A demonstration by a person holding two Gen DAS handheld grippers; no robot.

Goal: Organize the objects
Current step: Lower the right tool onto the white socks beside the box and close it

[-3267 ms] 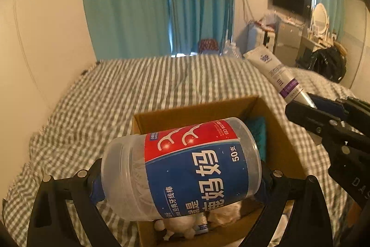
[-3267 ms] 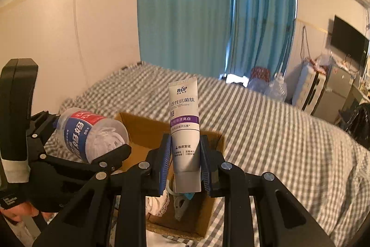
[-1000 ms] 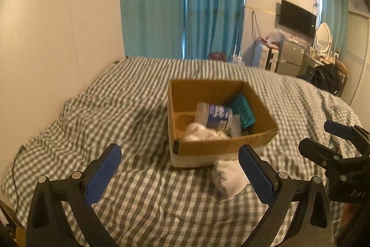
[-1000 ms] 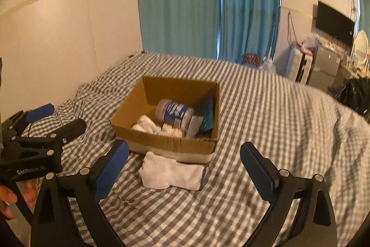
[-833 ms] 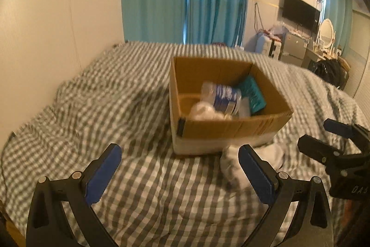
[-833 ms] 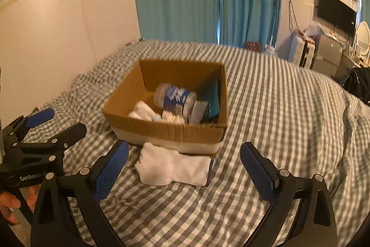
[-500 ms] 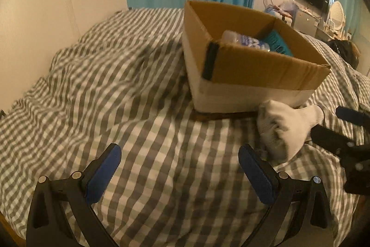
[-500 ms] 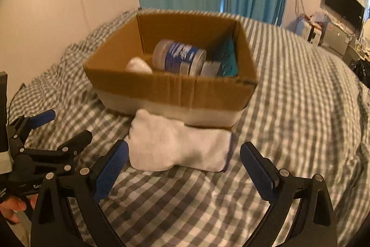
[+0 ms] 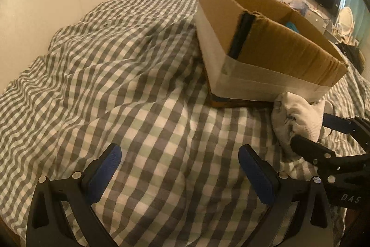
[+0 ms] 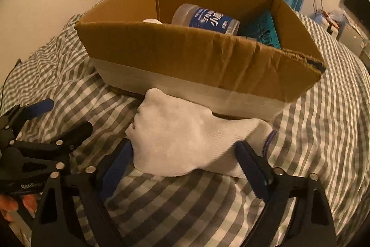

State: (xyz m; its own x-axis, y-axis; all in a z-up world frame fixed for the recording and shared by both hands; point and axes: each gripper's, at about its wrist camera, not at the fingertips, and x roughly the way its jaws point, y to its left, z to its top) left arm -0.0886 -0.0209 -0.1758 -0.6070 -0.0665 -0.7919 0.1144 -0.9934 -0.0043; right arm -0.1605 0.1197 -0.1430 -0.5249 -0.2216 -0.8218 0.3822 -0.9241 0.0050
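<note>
On a gingham-covered bed (image 9: 129,89), the right gripper (image 10: 185,161) straddles a white sock (image 10: 182,138) lying against the near wall of a cardboard box (image 10: 198,57), its blue-padded fingers (image 10: 115,166) spread to either side of the fabric and not yet pressed shut. Off to one side, the left gripper (image 9: 178,168) hovers above bare checked bedding, fingers apart and holding nothing. Inside the box, a clear jar with a blue label (image 10: 208,19) lies on its side beside a teal packet (image 10: 261,30), with a scrap of white fabric (image 10: 151,20) showing behind the rim. The step in hand appears to be picking up the sock for the box. Done well, that likely means pinching the thick middle of the bundle rather than a loose edge, keeping the pads off the quilt so no bedding is gathered in, then lifting high enough to clear the crumpled front wall before letting go over the open space within.
</note>
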